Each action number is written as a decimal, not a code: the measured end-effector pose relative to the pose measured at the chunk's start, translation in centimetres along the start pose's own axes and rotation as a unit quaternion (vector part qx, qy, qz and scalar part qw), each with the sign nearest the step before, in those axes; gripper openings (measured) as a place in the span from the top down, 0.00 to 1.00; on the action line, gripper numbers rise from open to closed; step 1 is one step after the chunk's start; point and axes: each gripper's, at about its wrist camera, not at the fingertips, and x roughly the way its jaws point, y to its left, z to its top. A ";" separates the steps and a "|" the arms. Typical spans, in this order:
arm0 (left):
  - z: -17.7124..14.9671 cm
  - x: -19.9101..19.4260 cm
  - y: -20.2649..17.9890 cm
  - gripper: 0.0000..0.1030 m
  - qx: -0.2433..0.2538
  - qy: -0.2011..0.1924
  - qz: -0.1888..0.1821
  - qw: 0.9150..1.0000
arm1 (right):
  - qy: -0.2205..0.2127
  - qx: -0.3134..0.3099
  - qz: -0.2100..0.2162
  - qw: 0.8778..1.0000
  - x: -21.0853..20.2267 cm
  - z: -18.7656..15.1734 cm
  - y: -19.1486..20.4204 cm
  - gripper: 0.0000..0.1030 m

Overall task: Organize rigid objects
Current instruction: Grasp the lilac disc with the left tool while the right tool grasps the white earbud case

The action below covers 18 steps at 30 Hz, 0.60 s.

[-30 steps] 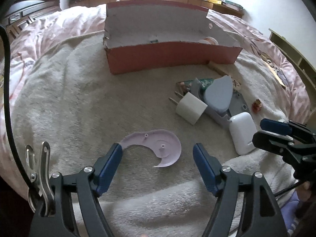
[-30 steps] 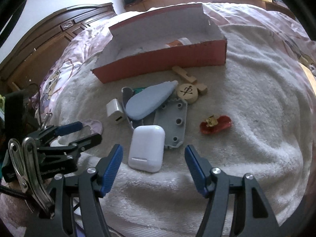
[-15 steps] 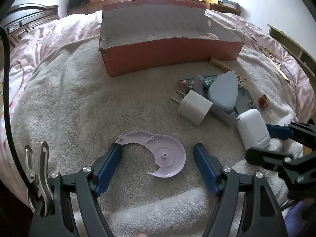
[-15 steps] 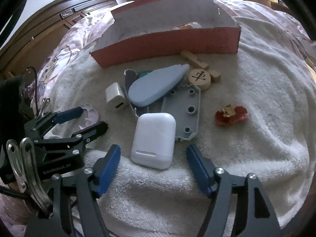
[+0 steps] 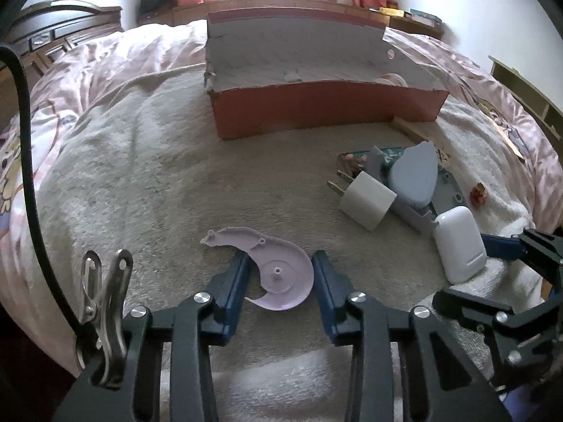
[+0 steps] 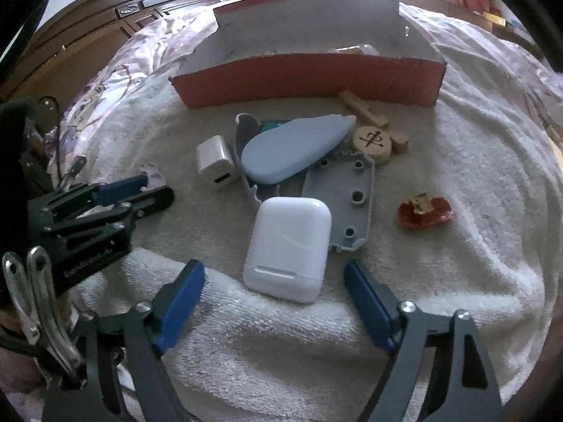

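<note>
A lilac, comma-shaped plastic piece [image 5: 278, 274] lies on the beige towel [image 5: 140, 193]. My left gripper [image 5: 279, 267] is closing on it, its blue pads touching both sides of the round part. The white earbud case [image 6: 288, 246] lies flat with its near end between the fingertips of my right gripper [image 6: 273, 270]. Those jaws are opening and stand apart from the case. Behind the case lie a grey plate [image 6: 345, 204], a blue teardrop piece [image 6: 295, 153] and a white charger plug [image 6: 215, 163]. The red cardboard box [image 6: 309, 77] stands open at the back.
A wooden disc [image 6: 371, 140], a wooden cross piece [image 6: 366, 109] and a small red item [image 6: 424, 209] lie right of the pile. The towel covers a pink-quilted bed. A dark wooden headboard [image 6: 105, 24] stands at the far left.
The left jaws have come together from wide open onto the lilac piece. The right jaws have spread wider, and the earbud case now sits closer to them.
</note>
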 end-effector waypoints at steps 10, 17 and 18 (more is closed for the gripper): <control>0.2 -1.2 -0.2 0.64 0.006 -0.011 -0.003 1.000 | -0.020 0.044 -0.002 0.999 -0.8 0.0 -2.0 0.57; 0.7 -2.5 -0.2 0.64 0.006 -0.027 -0.004 1.000 | -0.037 0.040 0.015 0.998 -1.7 0.2 -2.0 0.57; 0.8 -2.7 -0.3 0.64 0.004 -0.028 -0.005 1.000 | -0.041 0.038 0.017 0.998 -1.9 0.2 -2.0 0.57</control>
